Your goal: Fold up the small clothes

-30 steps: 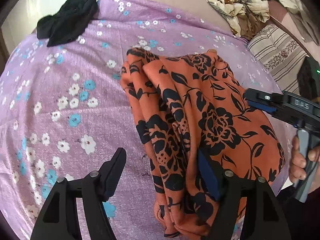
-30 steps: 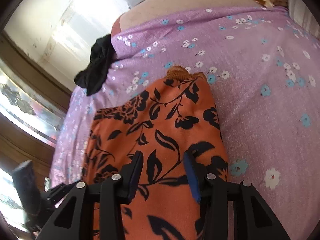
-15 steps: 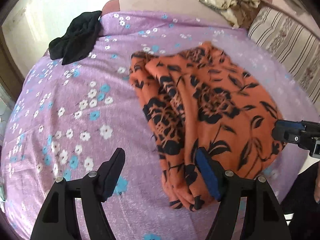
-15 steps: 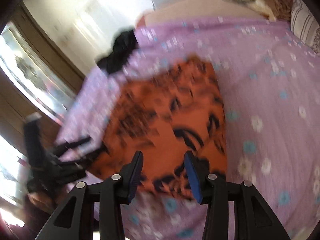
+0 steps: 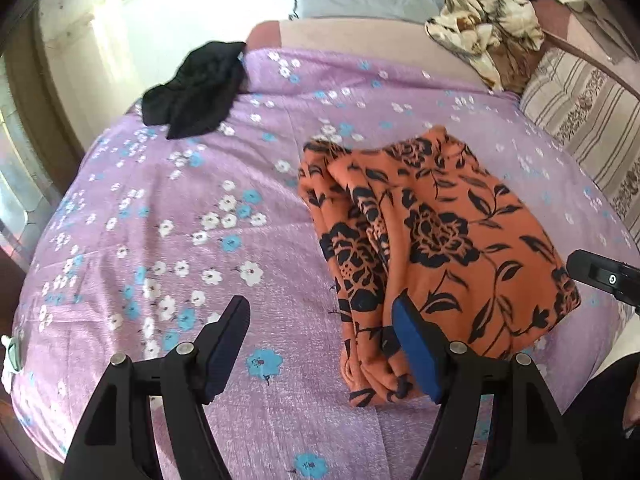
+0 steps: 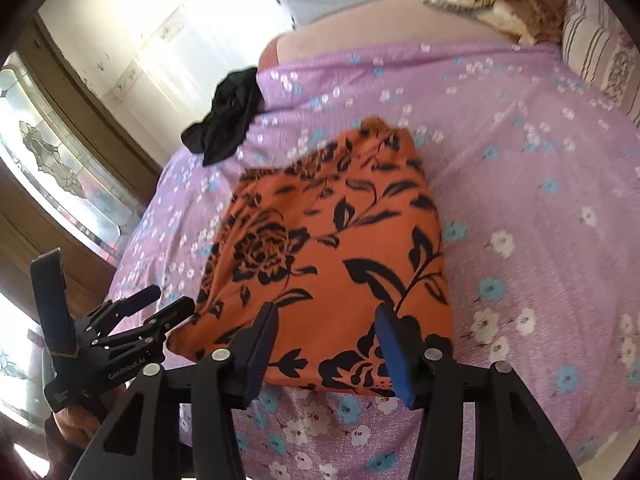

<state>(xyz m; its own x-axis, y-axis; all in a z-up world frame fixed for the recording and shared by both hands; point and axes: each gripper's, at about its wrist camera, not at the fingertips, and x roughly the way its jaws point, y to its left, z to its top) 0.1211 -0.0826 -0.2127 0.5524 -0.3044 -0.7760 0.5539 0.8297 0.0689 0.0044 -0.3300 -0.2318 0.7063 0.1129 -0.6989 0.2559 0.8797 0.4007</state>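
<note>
An orange garment with a black flower print lies folded on the purple flowered bedsheet. My left gripper hovers open above the sheet, just off the garment's near left corner, with nothing between its fingers. In the right wrist view the same garment fills the middle. My right gripper hangs over its near edge, jaws opening, and the pads do not press on the cloth. The left gripper also shows at the garment's left edge, and the right gripper's tip at its right edge.
A crumpled black garment lies at the far left corner of the bed. A pile of patterned cloth and a striped pillow sit at the far right. A glazed door stands left of the bed.
Both grippers have drawn back and lifted away from the orange garment, so more of the bed shows. The right jaws stand wider apart. The garment stays folded in place.
</note>
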